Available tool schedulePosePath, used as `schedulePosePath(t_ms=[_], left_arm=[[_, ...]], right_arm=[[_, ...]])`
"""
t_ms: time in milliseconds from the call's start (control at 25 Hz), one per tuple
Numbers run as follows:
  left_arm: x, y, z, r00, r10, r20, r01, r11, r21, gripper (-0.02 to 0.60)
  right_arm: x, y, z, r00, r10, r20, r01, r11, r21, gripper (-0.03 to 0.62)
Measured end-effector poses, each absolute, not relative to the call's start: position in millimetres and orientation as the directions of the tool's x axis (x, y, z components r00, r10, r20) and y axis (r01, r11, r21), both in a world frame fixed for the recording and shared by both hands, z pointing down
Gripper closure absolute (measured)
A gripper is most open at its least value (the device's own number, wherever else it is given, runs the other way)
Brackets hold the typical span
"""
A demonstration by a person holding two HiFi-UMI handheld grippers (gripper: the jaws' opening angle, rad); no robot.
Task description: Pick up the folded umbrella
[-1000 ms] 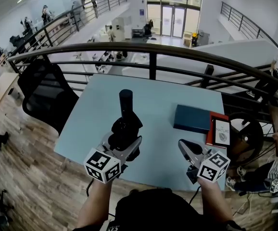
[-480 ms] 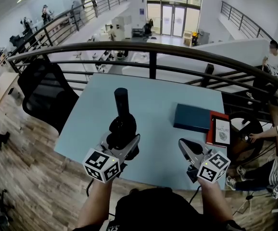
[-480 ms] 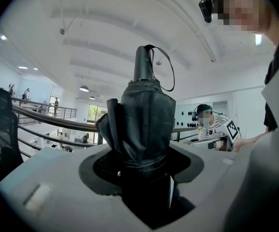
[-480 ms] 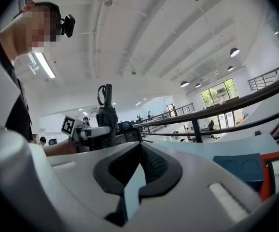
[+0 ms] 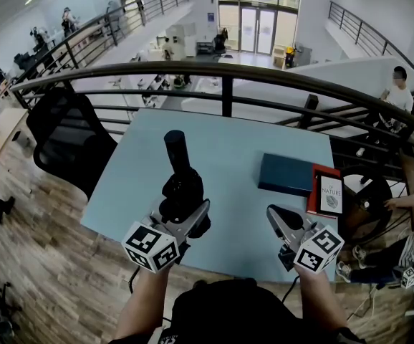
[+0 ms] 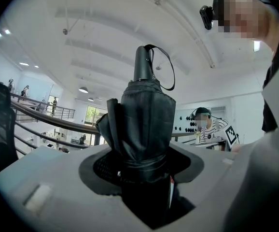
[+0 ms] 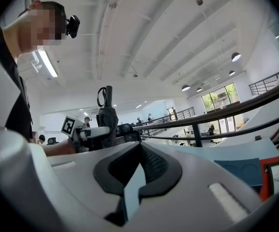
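left claw (image 5: pixel 185 214) gripping folded umbrella (image 5: pixel 180 181) upright over table (image 5: pixel 250 156), railing (image 5: pixel 225 74) beyond

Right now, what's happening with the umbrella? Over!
Left gripper jaws shut on folded umbrella, upright above table. Right gripper shut, empty. Blue box and book sit apart, right side.

1. I see a pale blue table (image 5: pixel 228 149) on wood flooring (image 5: pixel 42 264).
2. Beyond the table, a black railing (image 5: pixel 225 70) curves.
3. Left of the table stands a black chair (image 5: pixel 67 138).
4. Far beyond the table, glazed doors (image 5: pixel 253 27) admit daylight.
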State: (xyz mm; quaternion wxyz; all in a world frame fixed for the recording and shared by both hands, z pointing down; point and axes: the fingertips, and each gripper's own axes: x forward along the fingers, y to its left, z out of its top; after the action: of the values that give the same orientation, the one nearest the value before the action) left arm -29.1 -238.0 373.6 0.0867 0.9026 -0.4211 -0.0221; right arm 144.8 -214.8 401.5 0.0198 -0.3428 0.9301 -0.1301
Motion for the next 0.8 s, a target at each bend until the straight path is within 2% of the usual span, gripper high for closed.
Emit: schedulePosePath(t_ms=[800], left_arm=[[-24.3,-230.3,376.5,0.644,-0.764,0.034,-0.757,-0.631,0.171,0.311]], right_arm=[[150.4,-209.5,400.3,-0.73,-0.68,0.063,-0.678,0.711,-0.187,0.595]])
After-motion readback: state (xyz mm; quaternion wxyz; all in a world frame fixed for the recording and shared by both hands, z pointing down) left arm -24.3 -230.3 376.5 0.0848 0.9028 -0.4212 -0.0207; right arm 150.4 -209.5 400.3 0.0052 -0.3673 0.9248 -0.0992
